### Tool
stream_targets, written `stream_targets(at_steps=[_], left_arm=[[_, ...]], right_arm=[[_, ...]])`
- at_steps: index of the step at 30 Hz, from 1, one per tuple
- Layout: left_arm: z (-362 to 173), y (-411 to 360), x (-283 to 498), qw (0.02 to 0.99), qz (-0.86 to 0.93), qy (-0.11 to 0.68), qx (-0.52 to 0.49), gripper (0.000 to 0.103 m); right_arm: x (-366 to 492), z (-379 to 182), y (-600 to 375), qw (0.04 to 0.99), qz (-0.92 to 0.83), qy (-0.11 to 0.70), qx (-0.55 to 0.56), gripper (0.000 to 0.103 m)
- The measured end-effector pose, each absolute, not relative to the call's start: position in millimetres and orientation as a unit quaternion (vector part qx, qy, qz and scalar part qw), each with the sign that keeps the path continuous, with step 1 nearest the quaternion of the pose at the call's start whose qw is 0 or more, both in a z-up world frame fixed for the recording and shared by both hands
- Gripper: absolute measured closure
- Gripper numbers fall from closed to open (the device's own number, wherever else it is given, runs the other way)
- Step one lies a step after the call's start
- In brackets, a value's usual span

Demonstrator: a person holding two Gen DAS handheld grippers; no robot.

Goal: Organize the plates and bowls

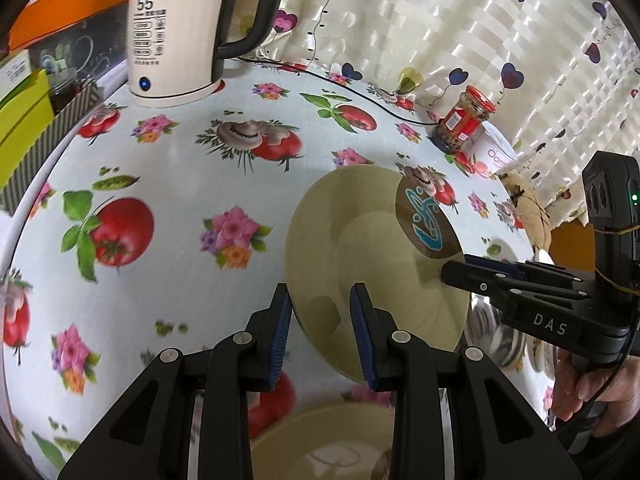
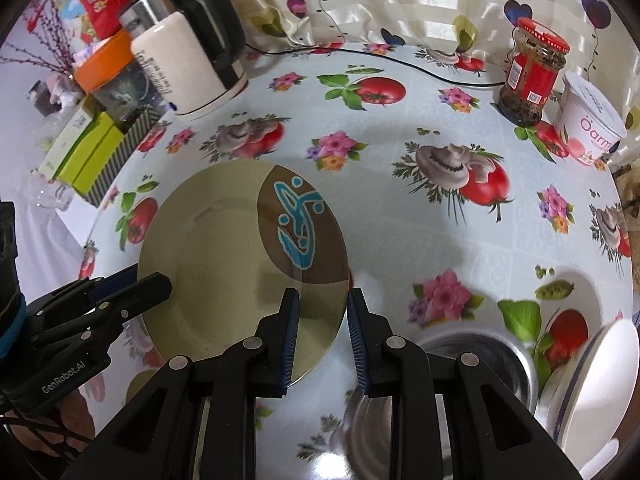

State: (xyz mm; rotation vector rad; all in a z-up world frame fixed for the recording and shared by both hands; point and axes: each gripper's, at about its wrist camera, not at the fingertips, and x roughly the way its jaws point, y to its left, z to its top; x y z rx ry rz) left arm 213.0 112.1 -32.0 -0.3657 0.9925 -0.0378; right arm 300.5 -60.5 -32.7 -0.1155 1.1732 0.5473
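The round table (image 2: 400, 208) with the fruit and flower cloth has lots of bare room in the middle, and the kettle (image 2: 180, 68), the jar (image 2: 528, 76) and the white tub (image 2: 592, 120) stand far back near its edge. The tan plate (image 2: 224, 256) with the blue drawing is held up over the table, tilted. The left gripper (image 1: 320, 336) pinches its left rim and the right gripper (image 2: 323, 340) pinches its right rim, both partly closed on it, with a metal bowl (image 2: 480, 360) and a white plate (image 2: 600, 380) just to the right.

Kettle (image 1: 176, 36) — "55"; tub (image 2: 592, 120) — perhaps "Oarm".
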Motion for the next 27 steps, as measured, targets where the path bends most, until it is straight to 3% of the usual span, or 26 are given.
stream_targets(at_steps=[27], left_arm=[[-34,105,93,0.858,0.011,0.481,-0.182,0.072]], right_arm=[[181,-39,-60,0.781,0.28,0.554,-0.067,0.079]])
